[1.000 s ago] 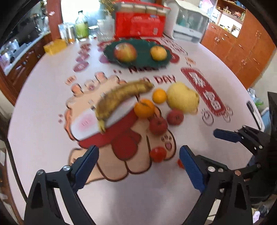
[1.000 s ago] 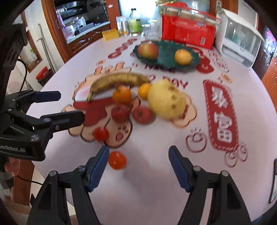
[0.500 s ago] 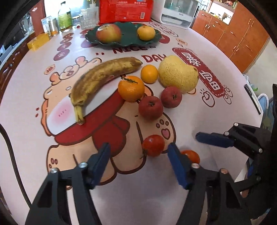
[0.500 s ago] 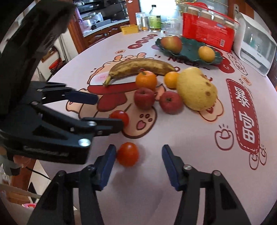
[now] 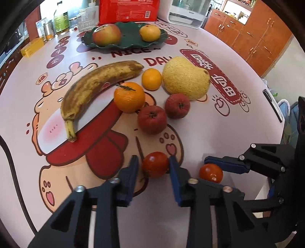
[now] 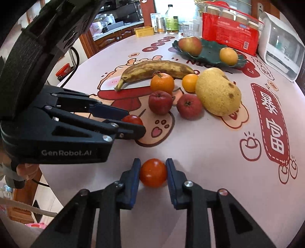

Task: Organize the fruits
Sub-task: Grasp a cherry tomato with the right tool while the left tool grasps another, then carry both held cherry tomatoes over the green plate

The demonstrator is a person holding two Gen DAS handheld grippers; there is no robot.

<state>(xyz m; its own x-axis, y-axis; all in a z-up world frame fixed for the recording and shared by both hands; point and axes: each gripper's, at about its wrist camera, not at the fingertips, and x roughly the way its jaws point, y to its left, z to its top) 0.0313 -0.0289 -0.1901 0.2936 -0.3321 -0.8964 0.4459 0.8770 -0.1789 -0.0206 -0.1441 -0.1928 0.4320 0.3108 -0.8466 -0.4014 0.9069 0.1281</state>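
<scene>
My left gripper (image 5: pixel 153 165) has its blue pads around a red tomato (image 5: pixel 155 164) on the table, one pad touching it. My right gripper (image 6: pixel 153 168) is shut on an orange-red tomato (image 6: pixel 153 172) near the table's front edge; that tomato also shows in the left wrist view (image 5: pixel 210 172). Beyond lie a spotted banana (image 5: pixel 95 85), two oranges (image 5: pixel 129 96), two red apples (image 5: pixel 152 119) and a yellow melon (image 5: pixel 185 78). A green plate (image 5: pixel 125 43) at the back holds an apple (image 5: pixel 106 34) and an orange (image 5: pixel 149 32).
A red package (image 5: pixel 127 9), a white appliance (image 5: pixel 188 11), bottles (image 5: pixel 61 19) and a yellow box (image 5: pixel 32 46) stand at the table's far edge. A phone (image 5: pixel 272 106) lies at the right edge. The two grippers are side by side, close together.
Both grippers moved forward and down to the two tomatoes. Their jaws narrowed; the right closed onto its tomato and the left closed in around the other.
</scene>
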